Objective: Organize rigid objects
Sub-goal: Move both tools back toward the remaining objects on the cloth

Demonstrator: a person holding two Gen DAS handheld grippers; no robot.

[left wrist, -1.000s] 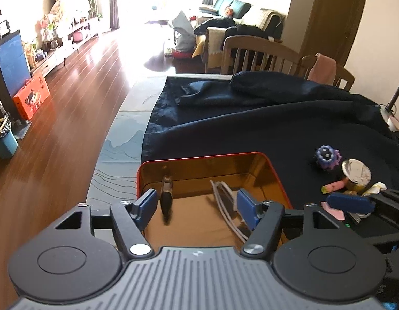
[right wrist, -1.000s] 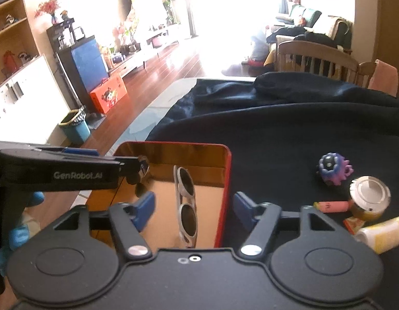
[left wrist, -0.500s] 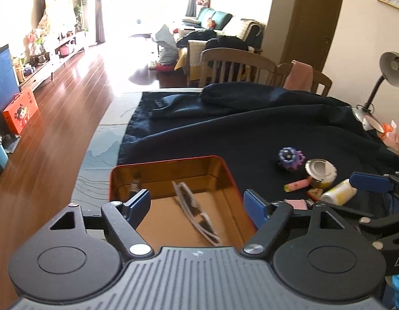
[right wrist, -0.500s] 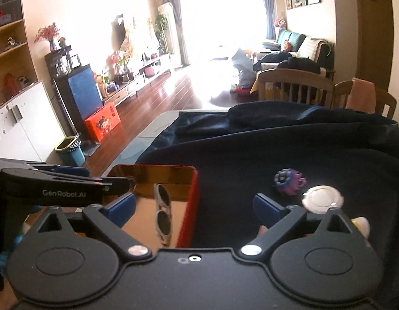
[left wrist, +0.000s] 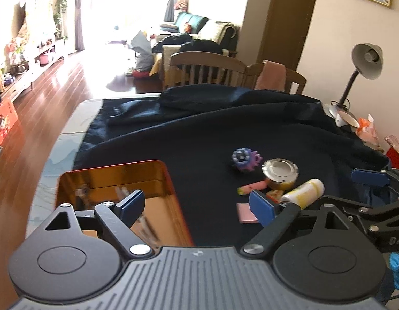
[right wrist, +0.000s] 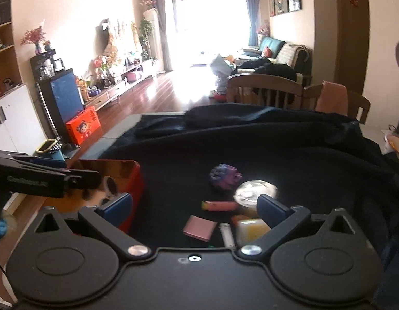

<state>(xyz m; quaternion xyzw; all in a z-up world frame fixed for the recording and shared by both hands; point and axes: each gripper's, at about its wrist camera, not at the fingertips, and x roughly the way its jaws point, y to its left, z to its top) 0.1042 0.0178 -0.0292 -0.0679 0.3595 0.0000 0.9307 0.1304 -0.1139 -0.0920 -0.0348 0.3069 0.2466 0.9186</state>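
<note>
Left gripper (left wrist: 197, 205) and right gripper (right wrist: 195, 206) — jaws have just been opening, now wide apart, nothing between them. My red tray (left wrist: 171, 180) (glasses inside, blurred) sits left; loose items — purple toy (left wrist: 246, 159), tin (left wrist: 281, 173), pink card (right wrist: 199, 227) — lie on the dark cloth (left wrist: 225, 124).

Black grippers, blue fingers (left wrist: 261, 208), silver screws, apparently blue gloves (left wrist: 397, 266)

A dark cloth (left wrist: 225, 129) drapes the worktop; wooden chairs (left wrist: 207, 69) stand behind it, a desk lamp (left wrist: 365, 62) at one corner, a green sofa (right wrist: 271, 46) farther back.
</note>
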